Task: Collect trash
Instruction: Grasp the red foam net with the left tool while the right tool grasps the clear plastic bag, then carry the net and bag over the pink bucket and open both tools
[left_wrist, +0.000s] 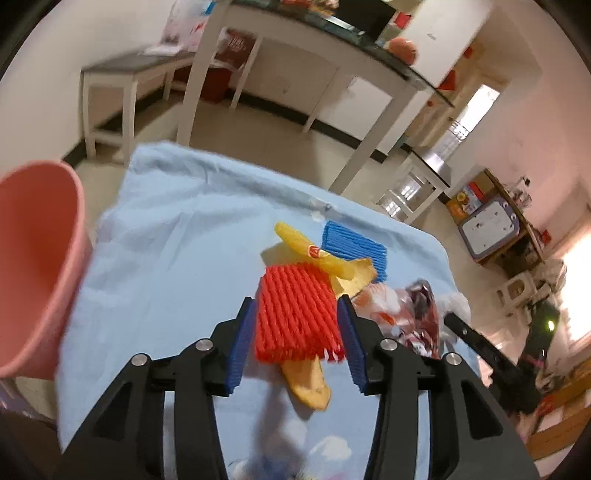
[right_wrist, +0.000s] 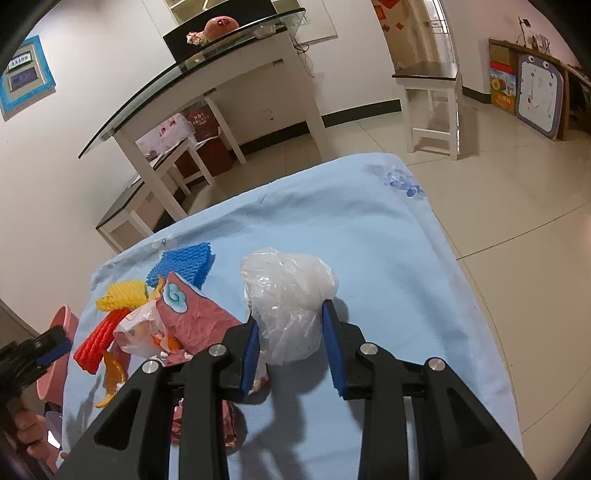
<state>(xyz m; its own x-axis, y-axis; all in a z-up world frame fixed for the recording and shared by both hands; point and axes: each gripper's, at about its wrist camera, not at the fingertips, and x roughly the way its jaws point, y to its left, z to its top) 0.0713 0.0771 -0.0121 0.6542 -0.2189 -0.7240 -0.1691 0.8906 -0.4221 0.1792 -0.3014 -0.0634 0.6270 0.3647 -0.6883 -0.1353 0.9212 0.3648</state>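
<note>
Trash is lying in a loose heap on a light blue cloth (right_wrist: 369, 229) that is covering a table. A pink bin (left_wrist: 33, 273) is standing at the left edge of the cloth, seen large in the left wrist view.

In the right wrist view a crumpled clear plastic bag (right_wrist: 286, 295) is sitting on the cloth, a little apart from the heap. The right gripper (right_wrist: 291, 325) is reaching around its near part; both blue pads are lying against the sides of the bag, so it is gripping the bag with the jaws partly closed. Left of it a red paper wrapper (right_wrist: 195, 317) with a small blue cloud on it is lying beside a white and orange plastic bag (right_wrist: 140, 328).

In the left wrist view the left gripper (left_wrist: 295, 314) is standing wide open. A red foam net (left_wrist: 295, 314) is lying between its jaws on top of a fruit peel (left_wrist: 306, 380), and I cannot tell for sure if the pads are touching it; there seems to be a thin gap on each side. Behind it a yellow foam net (left_wrist: 314, 254) is lying across more peel, and a blue foam net (left_wrist: 354, 247) is lying flat just behind that.
</note>
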